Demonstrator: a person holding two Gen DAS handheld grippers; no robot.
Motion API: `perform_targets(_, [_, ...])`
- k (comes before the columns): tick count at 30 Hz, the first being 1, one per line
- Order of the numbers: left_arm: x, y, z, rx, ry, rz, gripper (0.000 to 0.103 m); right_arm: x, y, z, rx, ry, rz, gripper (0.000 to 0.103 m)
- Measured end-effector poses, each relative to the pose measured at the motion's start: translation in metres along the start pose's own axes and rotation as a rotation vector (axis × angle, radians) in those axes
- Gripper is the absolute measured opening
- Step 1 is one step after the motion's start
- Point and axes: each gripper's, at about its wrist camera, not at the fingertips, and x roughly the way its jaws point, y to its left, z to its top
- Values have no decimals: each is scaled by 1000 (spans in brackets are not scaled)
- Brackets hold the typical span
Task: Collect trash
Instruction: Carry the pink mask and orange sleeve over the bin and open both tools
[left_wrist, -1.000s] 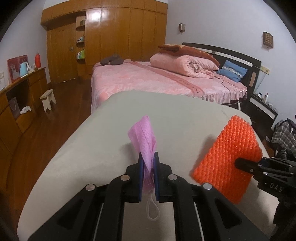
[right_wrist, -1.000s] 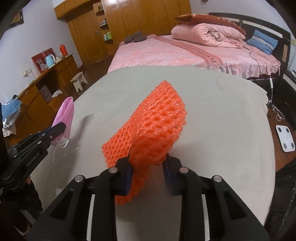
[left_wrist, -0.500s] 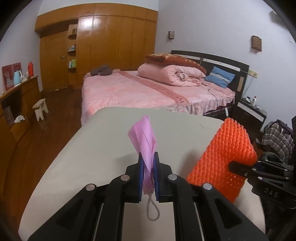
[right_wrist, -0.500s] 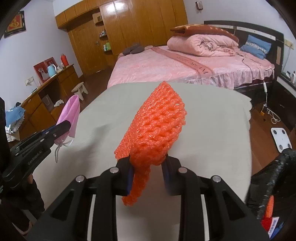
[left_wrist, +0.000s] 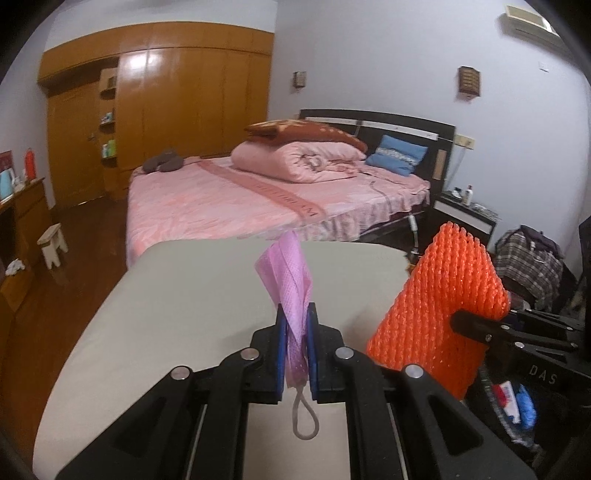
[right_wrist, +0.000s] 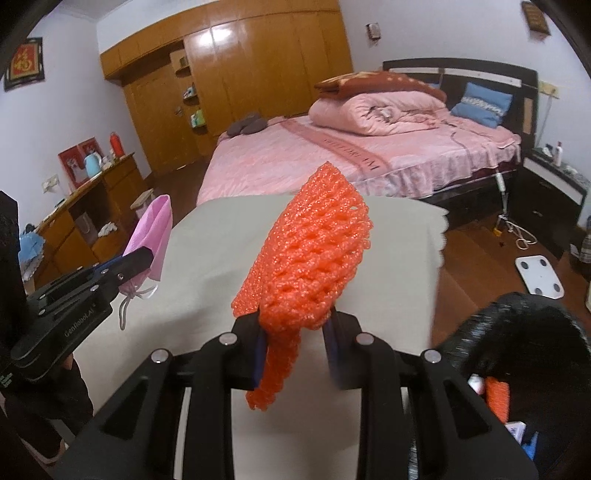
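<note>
My left gripper (left_wrist: 294, 314) is shut on a pink face mask (left_wrist: 288, 273), whose ear loop hangs down behind the pads. In the right wrist view the same pink mask (right_wrist: 153, 229) shows at the left in the left gripper (right_wrist: 142, 258). An orange foam fruit net (right_wrist: 314, 251) is clamped upright in my right gripper (right_wrist: 295, 325). That net (left_wrist: 439, 306) appears at the right of the left wrist view, with the right gripper (left_wrist: 461, 321) on it. Both grippers hang above a beige cloth-covered table (left_wrist: 184, 291). A black trash bag (right_wrist: 517, 332) with litter inside opens at the lower right.
A bed (right_wrist: 332, 155) with pink bedding stands beyond the table. A wooden wardrobe (left_wrist: 166, 110) fills the far wall, a low cabinet (right_wrist: 85, 214) lines the left wall. A white scale (right_wrist: 539, 277) lies on the wooden floor right of the table, near a dark nightstand (right_wrist: 554, 199).
Both grippers have risen and pulled back from the table, each keeping its item. The black trash bag has come into view at the lower right of the right wrist view.
</note>
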Motion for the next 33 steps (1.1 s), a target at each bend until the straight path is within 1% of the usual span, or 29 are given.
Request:
perform_targets(3, [-1, -21, 2, 22, -3, -35, 10, -16, -16, -3, 13, -18, -28, 25])
perform_targets(9, [-4, -73, 3, 71, -6, -133, 10, -49, -51, -14, 53, -42, -95, 25])
perform_targets(17, [-8, -144, 2, 158, -23, -261, 10, -92, -98, -38, 107, -71, -196, 25])
perform_targets(20, [-8, -166, 0, 179, -26, -300, 10, -104, -114, -44, 115, -80, -230, 25])
perform_targets(23, [-6, -191, 0, 193, -24, -354, 10, -117, -134, -54, 130, -83, -272, 25])
perform_targets(27, [0, -218, -4, 224, -9, -415, 10, -129, -158, -70, 157, -76, -320, 25])
perform_targets(33, [13, -251, -16, 261, 29, -477, 10, -140, -186, -92, 195, -58, -379, 25])
